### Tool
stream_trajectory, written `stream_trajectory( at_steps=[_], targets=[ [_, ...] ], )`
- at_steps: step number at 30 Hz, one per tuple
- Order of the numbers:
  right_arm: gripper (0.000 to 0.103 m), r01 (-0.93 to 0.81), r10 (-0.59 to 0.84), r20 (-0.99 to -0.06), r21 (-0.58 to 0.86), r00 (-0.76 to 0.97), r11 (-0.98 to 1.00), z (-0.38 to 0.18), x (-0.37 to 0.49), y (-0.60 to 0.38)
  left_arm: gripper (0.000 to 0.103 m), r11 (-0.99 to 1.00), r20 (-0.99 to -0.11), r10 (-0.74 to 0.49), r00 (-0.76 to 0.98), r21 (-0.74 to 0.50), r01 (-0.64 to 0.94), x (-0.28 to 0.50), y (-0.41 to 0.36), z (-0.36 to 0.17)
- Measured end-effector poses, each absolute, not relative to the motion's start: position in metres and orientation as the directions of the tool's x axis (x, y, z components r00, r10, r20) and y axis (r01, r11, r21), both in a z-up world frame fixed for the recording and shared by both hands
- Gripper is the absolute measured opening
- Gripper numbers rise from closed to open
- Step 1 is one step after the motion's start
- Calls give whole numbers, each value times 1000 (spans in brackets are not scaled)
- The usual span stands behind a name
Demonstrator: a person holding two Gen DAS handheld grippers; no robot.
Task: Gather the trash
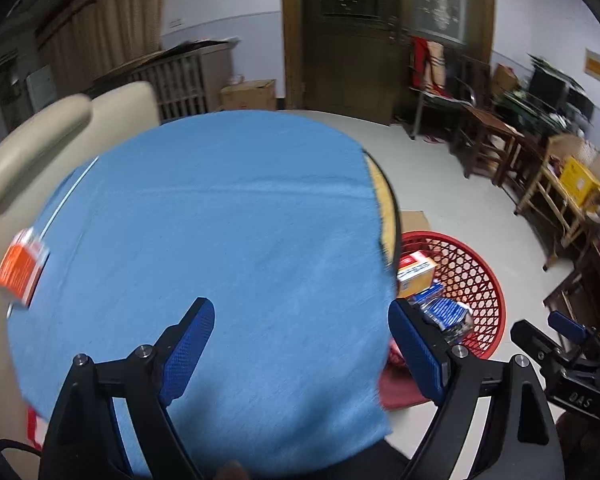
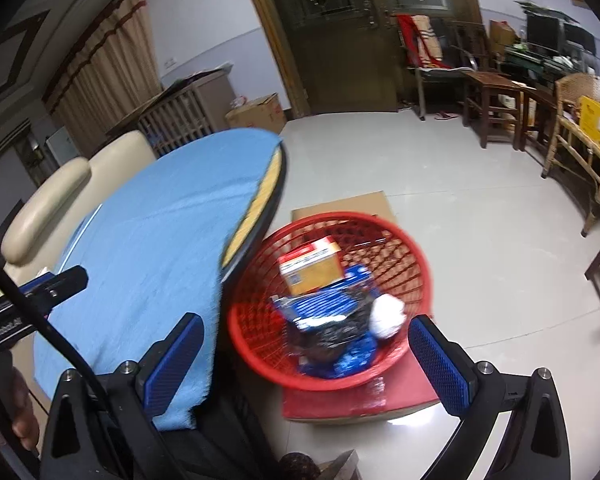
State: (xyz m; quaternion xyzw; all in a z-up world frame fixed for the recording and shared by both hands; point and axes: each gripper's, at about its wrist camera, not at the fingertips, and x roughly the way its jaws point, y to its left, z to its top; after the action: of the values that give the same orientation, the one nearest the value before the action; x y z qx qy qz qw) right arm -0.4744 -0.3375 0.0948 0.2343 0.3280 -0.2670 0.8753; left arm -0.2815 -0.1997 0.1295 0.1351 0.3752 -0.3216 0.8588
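A red mesh basket [image 2: 416, 280] stands on a red box on the floor beside the round table; it also shows in the left wrist view [image 1: 484, 280]. It holds an orange box [image 2: 314, 266], blue wrappers [image 2: 328, 304], a dark foil bag and a white crumpled wad [image 2: 388, 314]. An orange and white packet [image 1: 20, 270] lies at the table's left edge. My left gripper [image 1: 300, 354] is open and empty above the blue tablecloth [image 1: 228, 216]. My right gripper [image 2: 304, 364] is open and empty, above and just in front of the basket.
A cream sofa [image 1: 40, 148] stands behind the table. Cardboard [image 2: 348, 204] lies behind the basket. Wooden chairs and tables [image 2: 496, 100], a rattan chair [image 2: 584, 148] with a yellow box, and a dark door [image 2: 340, 40] line the far side. The right gripper shows in the left wrist view [image 1: 564, 344].
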Motion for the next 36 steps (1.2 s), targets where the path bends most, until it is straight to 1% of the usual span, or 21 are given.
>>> stream_trajectory(
  at_steps=[8, 12, 17, 27, 36],
  targets=[
    [103, 647, -401, -655, 179, 640, 741, 108, -463, -316, 89, 786, -720, -451, 528, -40, 617, -273, -176, 123],
    [103, 664, -434, -652, 146, 622, 733, 110, -464, -316, 90, 781, -723, -445, 529, -24, 624, -276, -181, 120],
    [103, 681, -440, -655, 158, 614, 715, 108, -468, -321, 90, 765, -726, -457, 515, -24, 644, -282, -184, 119],
    [103, 676, -441, -652, 153, 617, 721, 109, -469, -319, 90, 765, -706, -447, 549, 16, 644, -290, -186, 123],
    [103, 676, -447, -647, 145, 617, 723, 111, -468, -318, 90, 765, -703, -453, 548, 8, 644, -291, -184, 125]
  ],
)
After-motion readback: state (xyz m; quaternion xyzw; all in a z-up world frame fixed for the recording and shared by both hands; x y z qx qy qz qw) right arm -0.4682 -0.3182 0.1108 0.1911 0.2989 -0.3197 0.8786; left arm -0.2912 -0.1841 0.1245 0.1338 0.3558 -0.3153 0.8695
